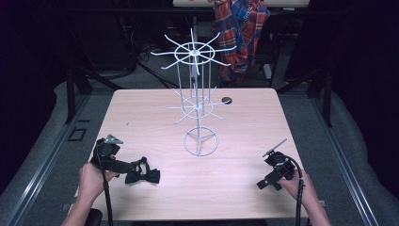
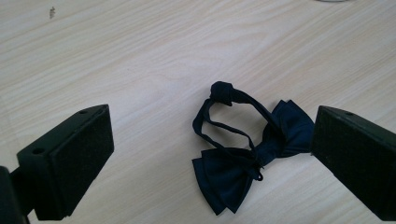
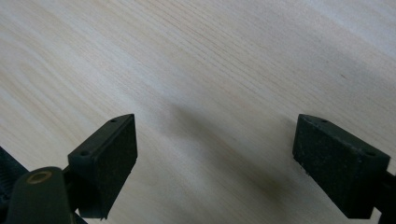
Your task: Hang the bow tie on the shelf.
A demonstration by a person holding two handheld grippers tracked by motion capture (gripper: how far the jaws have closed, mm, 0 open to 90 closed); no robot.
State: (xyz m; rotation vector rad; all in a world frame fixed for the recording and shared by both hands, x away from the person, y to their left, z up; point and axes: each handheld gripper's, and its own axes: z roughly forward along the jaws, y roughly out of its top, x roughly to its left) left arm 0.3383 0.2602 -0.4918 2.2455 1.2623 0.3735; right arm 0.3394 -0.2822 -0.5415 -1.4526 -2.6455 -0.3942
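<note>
High view has me at the near edge of the pale wooden square table, a claw in each hand. My left gripper lies low over the near left part of the tabletop, its jaws pointing right toward the dark navy fabric bow tie, which lies flat on the wood just beside them. My left hand wraps the handle from behind, and the black cable trails back toward me.

Left gripper view shows my two black jaws spread wide with bare air between them, pinching nothing. The bow tie lies on the wood between and beyond them, nearer the right-hand jaw, one wing reaching right up to that jaw's edge; I cannot tell whether it touches. Its thin neck strap curls into a loop above the wings, ending in a small knot.

My right gripper sits over the near right corner, held in my right hand, well apart from the bow tie. Right gripper view shows its jaws spread wide as well, with only plain wood grain and a soft shadow between them.

At the middle of the table stands a white wire display rack with a ring base, a slim upright post and two tiers of radiating hooks. Beyond the far edge hangs a red and blue plaid shirt
</note>
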